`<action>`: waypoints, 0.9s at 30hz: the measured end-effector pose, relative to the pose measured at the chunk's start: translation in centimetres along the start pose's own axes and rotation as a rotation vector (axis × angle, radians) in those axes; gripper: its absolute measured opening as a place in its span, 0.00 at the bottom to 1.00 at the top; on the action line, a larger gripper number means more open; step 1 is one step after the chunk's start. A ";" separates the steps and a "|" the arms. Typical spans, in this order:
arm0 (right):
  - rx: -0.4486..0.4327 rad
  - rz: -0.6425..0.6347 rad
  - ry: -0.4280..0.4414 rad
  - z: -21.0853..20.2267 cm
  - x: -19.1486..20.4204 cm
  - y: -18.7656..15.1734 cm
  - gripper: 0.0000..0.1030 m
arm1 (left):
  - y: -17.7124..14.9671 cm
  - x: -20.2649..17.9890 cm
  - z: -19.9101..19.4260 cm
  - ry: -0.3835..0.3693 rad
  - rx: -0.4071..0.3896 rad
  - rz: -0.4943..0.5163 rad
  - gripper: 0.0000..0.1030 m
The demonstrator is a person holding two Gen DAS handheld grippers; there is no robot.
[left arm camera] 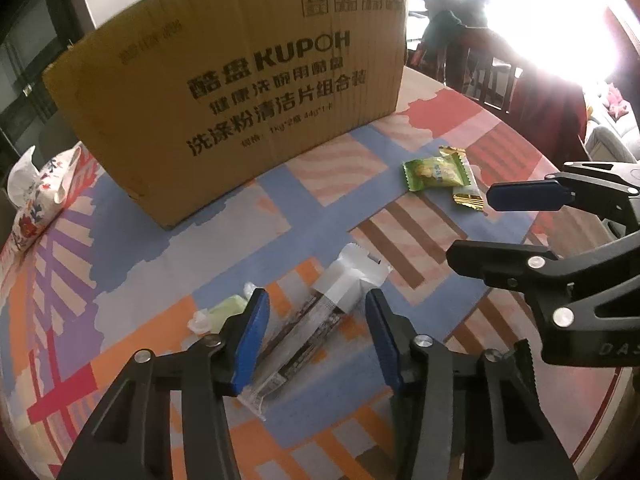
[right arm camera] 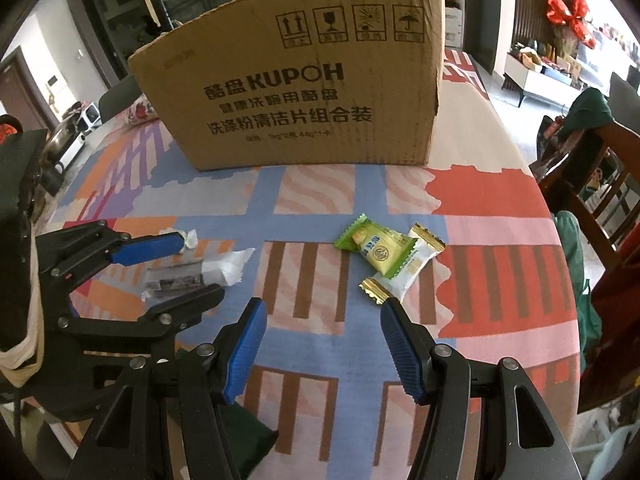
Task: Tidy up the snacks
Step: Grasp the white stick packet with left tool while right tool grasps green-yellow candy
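A long clear-and-white wrapped snack bar lies on the patterned tablecloth between the fingers of my open left gripper, which straddles it without closing. A pale green candy lies just left of the left finger. A green snack packet lies on a white gold-edged packet ahead of my open, empty right gripper. The right gripper shows at the right in the left wrist view. The left gripper shows at the left in the right wrist view, around the bar.
A large brown cardboard box printed KUPOH stands at the back of the table. A floral tissue pack lies at the far left. Wooden chairs stand along the right edge.
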State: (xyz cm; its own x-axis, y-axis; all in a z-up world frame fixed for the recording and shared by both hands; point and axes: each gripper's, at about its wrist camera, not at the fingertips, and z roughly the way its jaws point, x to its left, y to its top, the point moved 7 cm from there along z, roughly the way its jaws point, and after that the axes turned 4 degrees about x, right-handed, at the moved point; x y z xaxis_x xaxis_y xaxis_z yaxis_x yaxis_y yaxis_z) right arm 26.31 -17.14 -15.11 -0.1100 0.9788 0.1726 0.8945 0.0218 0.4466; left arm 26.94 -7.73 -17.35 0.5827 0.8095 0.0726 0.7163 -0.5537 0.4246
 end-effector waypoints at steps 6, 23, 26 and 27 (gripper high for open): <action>0.012 -0.016 0.004 0.2 -0.5 0.4 0.59 | 0.4 -0.2 0.4 -0.036 0.000 -0.039 0.24; 0.012 -0.268 0.002 -0.4 -1.7 3.6 0.59 | 3.2 -0.8 -2.3 -0.072 -0.023 -0.222 0.19; 0.043 -0.326 0.008 0.4 -1.6 4.1 0.59 | 3.4 -0.6 -2.2 -0.116 -0.033 -0.285 0.19; 0.055 -0.347 0.005 0.7 -1.5 4.3 0.58 | 3.5 -0.6 -2.1 -0.118 -0.032 -0.291 0.19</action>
State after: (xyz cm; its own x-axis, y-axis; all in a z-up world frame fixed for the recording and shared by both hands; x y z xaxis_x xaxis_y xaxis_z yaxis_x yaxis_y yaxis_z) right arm 30.59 -18.36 -14.08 -0.4139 0.9100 0.0230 0.8254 0.3645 0.4311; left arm 28.27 -9.79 -14.03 0.3966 0.9039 -0.1604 0.8484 -0.2942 0.4402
